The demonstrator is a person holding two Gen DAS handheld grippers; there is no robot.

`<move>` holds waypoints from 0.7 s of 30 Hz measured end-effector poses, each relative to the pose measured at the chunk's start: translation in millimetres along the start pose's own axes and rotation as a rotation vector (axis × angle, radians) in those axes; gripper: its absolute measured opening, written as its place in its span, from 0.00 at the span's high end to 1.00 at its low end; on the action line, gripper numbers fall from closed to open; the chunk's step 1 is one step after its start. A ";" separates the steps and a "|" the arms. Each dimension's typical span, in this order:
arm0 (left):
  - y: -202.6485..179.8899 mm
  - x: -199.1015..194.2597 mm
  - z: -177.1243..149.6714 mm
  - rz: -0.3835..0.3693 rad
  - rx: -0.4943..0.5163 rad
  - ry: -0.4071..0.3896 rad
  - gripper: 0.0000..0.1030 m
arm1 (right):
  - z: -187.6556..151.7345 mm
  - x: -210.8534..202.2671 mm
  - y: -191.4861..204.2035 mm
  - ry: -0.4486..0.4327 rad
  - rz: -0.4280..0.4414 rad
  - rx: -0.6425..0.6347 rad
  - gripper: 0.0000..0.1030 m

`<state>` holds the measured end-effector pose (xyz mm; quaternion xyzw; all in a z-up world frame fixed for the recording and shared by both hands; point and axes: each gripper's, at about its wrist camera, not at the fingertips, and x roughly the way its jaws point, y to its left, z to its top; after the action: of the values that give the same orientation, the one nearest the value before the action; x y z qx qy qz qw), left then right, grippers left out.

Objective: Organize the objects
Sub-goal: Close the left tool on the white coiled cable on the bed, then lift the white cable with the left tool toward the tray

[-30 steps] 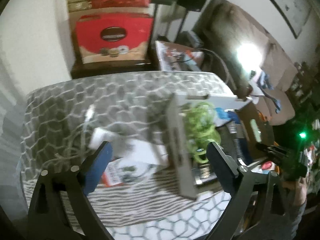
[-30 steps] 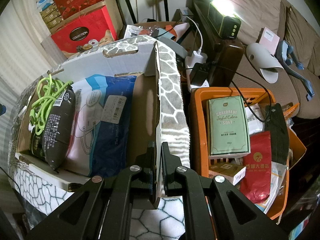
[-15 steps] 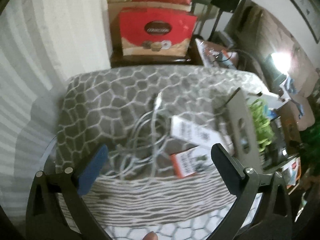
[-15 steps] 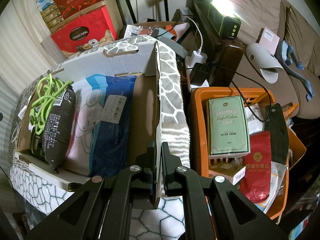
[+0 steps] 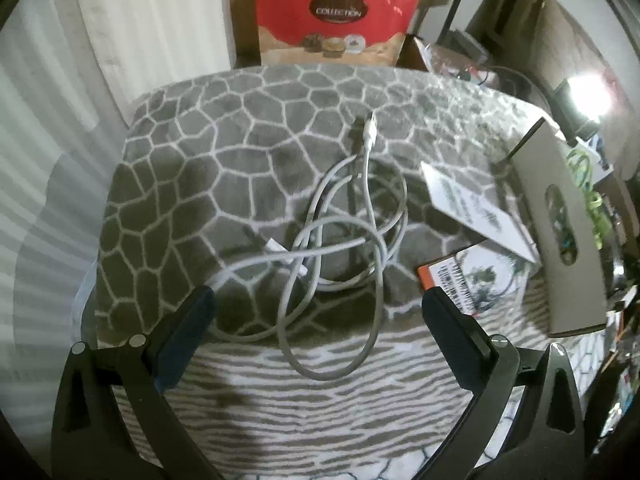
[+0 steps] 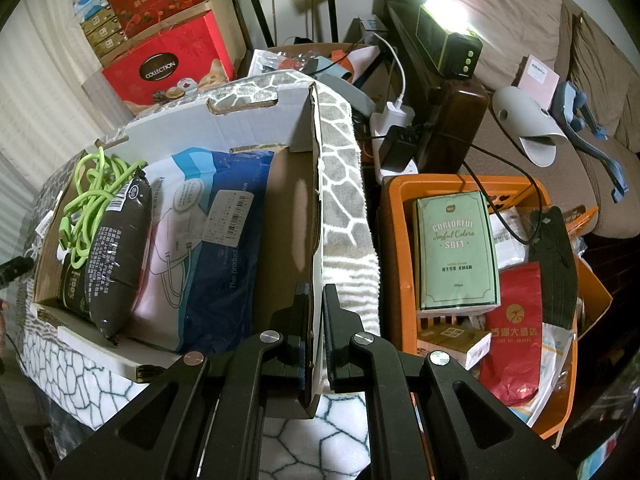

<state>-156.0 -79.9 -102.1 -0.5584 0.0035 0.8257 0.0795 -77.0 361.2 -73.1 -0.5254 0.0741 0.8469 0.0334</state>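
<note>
Left wrist view, from left to right. We list first a pale curtain (image 5: 132, 40) behind the grey blanket with a white honeycomb pattern (image 5: 192, 184). Our left gripper (image 5: 318, 304) hangs over this blanket with its jaws spread wide and nothing between the pads. Under it lies a white cable (image 5: 340, 236) in loose loops, one plug end pointing away from us and the nearest loop reaching past the fingertips toward the camera. Behind the blanket stands a red gift box (image 5: 336, 20) marked COLLECTION. To the right of the cable we note a white leaflet (image 5: 476, 204) lying partly over an orange-edged packet (image 5: 468, 276). Beside these rises the outer wall of the cardboard box (image 5: 560, 240), with a handle slot.

Right wrist view, from left to right. Inside the cardboard box (image 6: 240, 128) we record a green cord (image 6: 96, 200) at the far left, a dark pouch (image 6: 116, 256) leaning against it, then a blue and white bag (image 6: 208, 248). Our right gripper (image 6: 316, 320) is closed on the right-hand wall of the box, one pad on each face. Right of the draped blanket stands an orange basket (image 6: 396, 264) holding a green carton (image 6: 456, 252) and a red packet (image 6: 516, 344). A grey slipper (image 6: 528, 120) lies on the sofa beyond.
</note>
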 end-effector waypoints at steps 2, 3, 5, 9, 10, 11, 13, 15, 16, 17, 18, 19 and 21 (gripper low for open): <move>-1.7 4.5 -1.8 -0.001 0.007 0.007 0.00 | 0.0 0.0 0.0 0.000 -0.001 -0.002 0.94; -3.9 7.9 -3.4 0.008 0.016 0.013 0.01 | -0.2 0.2 -0.5 0.000 -0.001 -0.002 0.94; -5.5 14.3 -5.4 0.029 0.025 0.027 0.10 | 0.0 0.0 0.0 0.000 -0.001 -0.001 0.94; -4.7 8.3 -8.0 0.043 0.021 -0.012 0.29 | 0.0 0.1 -0.1 0.000 -0.002 -0.002 0.94; -3.4 6.2 -8.3 0.043 0.018 -0.019 0.42 | -0.1 0.2 -0.3 0.000 -0.001 -0.001 0.94; -1.8 4.3 -9.2 0.039 0.013 -0.024 0.50 | -0.1 0.0 0.0 0.001 -0.001 -0.001 0.94; 0.6 1.4 -9.8 0.031 0.003 -0.024 0.56 | -0.6 0.3 -0.8 0.000 -0.002 -0.002 0.94; 1.4 -1.4 -11.5 0.036 0.004 -0.032 0.58 | -0.4 0.4 -1.0 0.000 -0.002 -0.001 0.94; 2.5 -2.3 -10.7 0.039 0.005 -0.036 0.60 | -0.1 0.1 -0.4 0.000 -0.001 -0.001 0.94; 2.4 -4.1 -11.7 0.043 0.005 -0.042 0.61 | 0.0 0.1 -0.3 0.000 -0.001 -0.001 0.94; 1.8 -6.5 -12.8 0.042 0.001 -0.049 0.62 | -0.3 0.4 -1.1 0.000 -0.001 -0.001 0.94; 2.4 -7.0 -12.5 0.040 0.002 -0.052 0.63 | 0.0 0.2 -0.4 0.000 -0.001 -0.002 0.94; 0.6 -10.4 -13.1 0.039 0.006 -0.063 0.63 | -0.2 0.3 -1.1 0.000 -0.001 -0.003 0.94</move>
<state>-140.2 -83.1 -97.5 -0.5317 0.0145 0.8443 0.0650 -76.8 362.3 -73.6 -0.5257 0.0728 0.8469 0.0330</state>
